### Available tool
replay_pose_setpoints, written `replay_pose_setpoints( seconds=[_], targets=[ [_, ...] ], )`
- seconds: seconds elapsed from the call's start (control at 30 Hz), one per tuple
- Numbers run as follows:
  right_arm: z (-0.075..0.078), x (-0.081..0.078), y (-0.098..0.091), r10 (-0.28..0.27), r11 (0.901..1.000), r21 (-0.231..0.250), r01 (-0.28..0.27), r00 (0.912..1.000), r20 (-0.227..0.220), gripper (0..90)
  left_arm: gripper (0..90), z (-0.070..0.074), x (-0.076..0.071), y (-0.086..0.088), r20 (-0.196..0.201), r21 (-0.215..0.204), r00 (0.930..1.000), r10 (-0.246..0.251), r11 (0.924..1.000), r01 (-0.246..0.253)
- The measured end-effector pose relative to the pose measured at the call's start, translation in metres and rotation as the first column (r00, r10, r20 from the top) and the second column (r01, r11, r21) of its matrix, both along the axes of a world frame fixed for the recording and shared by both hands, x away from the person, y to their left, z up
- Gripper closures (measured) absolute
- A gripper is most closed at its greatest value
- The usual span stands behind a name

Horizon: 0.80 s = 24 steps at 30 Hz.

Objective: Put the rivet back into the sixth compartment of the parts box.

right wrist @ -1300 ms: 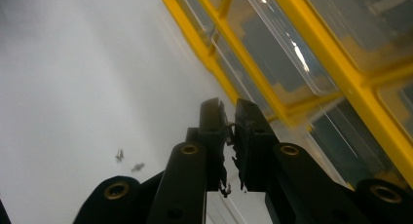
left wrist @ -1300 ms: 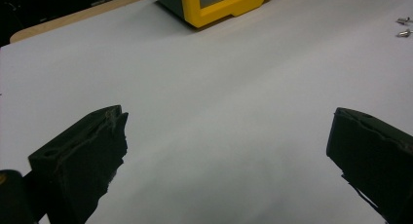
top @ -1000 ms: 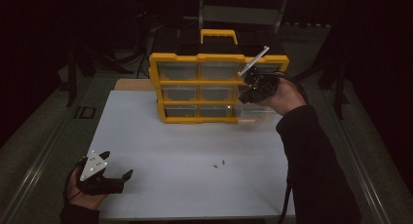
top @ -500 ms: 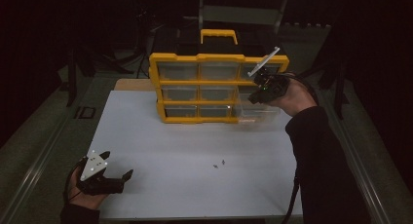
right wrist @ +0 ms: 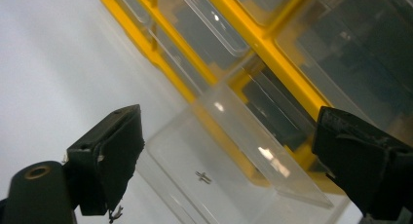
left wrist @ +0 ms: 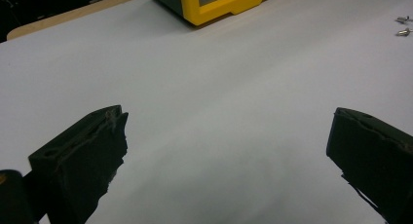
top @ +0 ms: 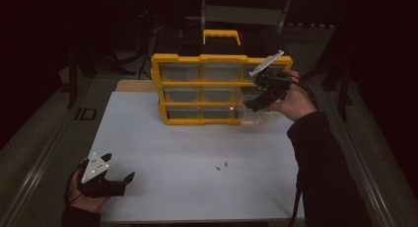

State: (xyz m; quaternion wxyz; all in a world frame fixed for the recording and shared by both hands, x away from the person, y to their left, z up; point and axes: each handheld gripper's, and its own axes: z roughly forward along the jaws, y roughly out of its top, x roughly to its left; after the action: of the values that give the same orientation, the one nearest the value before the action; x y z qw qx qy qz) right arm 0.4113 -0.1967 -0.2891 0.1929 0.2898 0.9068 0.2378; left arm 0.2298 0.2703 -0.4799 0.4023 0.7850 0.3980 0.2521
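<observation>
White table (top: pixel 197 153): bare but for a few things. Yellow drawer cabinet (top: pixel 197 84) at far edge. Clear drawer (right wrist: pixel 229 160) pulled out at lower right, one screw (right wrist: pixel 203 177) inside. Right gripper (top: pixel 254 102) above drawer, jaws just sprung wide, nothing between. Left gripper (top: pixel 121 182) idle near front corner, wide apart, empty. Two loose screws (top: pixel 222 166) left on table. Judged: drop-off step done; next pick needs descent onto one screw.

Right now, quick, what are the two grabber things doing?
Left gripper: jaws open, holding nothing, low over the white table.
Right gripper: jaws just opened, holding nothing, above the clear drawer.
</observation>
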Motion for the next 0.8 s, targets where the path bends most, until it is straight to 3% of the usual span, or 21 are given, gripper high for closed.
replay_pose_setpoints(
  seconds=[0.47, 0.8],
  targets=[
    [-0.004, -0.013, 0.030, 0.083, 0.9954, 0.048, -0.084, 0.9965, 0.011, 10.8, 1.6, 0.000, 0.000, 0.000, 0.003, 0.001, 1.0000, 0.004, 1.0000, -0.004],
    [-0.019, -0.019, 0.060, 0.146, 0.9875, 0.060, -0.146, 0.9893, 0.012, 10.8, 1.6, 0.000, 0.000, 0.000, 0.001, 0.000, 1.0000, 0.003, 1.0000, -0.003]
  ],
)
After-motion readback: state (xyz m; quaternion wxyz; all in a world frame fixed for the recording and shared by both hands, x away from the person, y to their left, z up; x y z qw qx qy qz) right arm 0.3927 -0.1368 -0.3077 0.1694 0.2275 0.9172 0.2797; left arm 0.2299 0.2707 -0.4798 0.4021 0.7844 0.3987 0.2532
